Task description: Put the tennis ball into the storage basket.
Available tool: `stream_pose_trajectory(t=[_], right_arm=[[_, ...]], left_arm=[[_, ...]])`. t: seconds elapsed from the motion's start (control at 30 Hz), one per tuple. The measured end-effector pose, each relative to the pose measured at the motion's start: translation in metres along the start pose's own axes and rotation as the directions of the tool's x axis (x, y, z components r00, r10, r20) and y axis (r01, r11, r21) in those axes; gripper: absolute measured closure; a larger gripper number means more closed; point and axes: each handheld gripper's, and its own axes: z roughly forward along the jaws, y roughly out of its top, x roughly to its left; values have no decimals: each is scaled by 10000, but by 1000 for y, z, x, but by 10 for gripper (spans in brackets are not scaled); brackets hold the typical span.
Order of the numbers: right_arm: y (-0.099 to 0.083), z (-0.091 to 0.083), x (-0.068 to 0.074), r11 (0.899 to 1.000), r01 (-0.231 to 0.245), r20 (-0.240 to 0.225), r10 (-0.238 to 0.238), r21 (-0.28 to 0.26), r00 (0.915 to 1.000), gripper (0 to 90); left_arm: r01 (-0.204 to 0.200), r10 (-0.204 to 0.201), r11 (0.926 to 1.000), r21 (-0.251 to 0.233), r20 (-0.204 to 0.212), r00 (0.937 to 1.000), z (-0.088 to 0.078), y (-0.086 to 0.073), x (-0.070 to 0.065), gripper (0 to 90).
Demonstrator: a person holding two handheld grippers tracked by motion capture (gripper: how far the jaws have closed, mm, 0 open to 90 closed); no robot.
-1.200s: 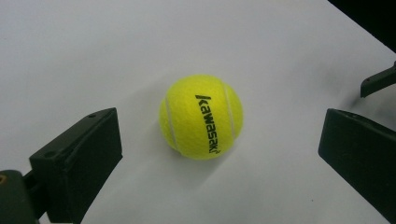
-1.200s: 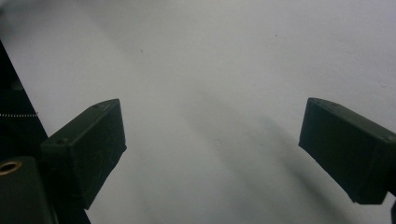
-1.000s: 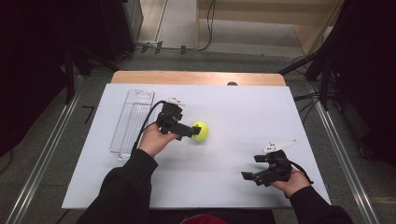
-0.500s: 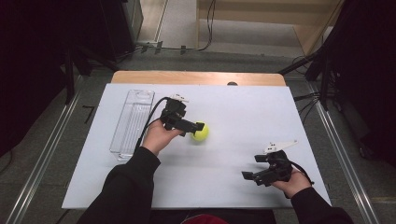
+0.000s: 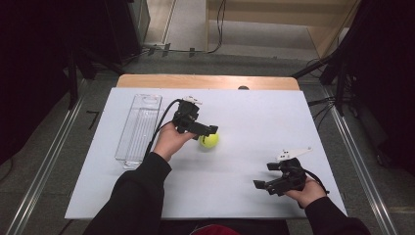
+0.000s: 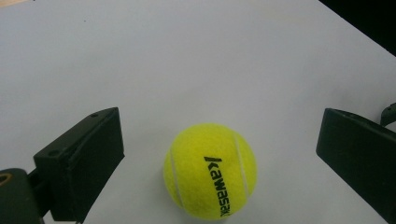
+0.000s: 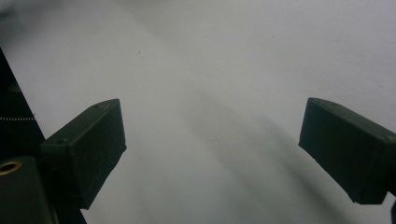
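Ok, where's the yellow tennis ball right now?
The yellow tennis ball lies on the white table near its middle, between the open jaws of the left gripper, right of the clear plastic tray.

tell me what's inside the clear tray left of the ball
Nothing shows inside the clear tray; the white table shows through its bottom. The left hand and left gripper lie beside it, covering none of it.

A yellow felt tennis ball (image 5: 209,140) lies on the white rectangular table top (image 5: 254,112), near its middle. A clear plastic oblong bin (image 5: 139,128) stands to the ball's left, well apart from it. The black two-jaw left gripper (image 5: 208,131) sits just beside the ball, between ball and bin. The black two-jaw right gripper (image 5: 262,184) lies nearer the front right corner.
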Motion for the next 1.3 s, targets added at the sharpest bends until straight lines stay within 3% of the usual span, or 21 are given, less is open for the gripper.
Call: stream_pose_trajectory(t=[0.37,0.5,0.83,1.3], right_arm=[[-1,-1,0,10000,17,28,-17,-10,10000,53],[-1,0,0,10000,0,26,-1,24,10000,53],[-1,-1,0,10000,35,22,-35,10,10000,53],[-1,-1,0,10000,64,18,-64,22,10000,53]], left_arm=[[34,-34,10000,-93,-3,10000,13,5,-1,14],[-68,64,9998,-202,-184,9998,14,4,-2,14],[-187,187,9998,-2,18,9998,21,2,-4,14],[-448,452,9989,169,-208,9988,26,-3,-6,14]])
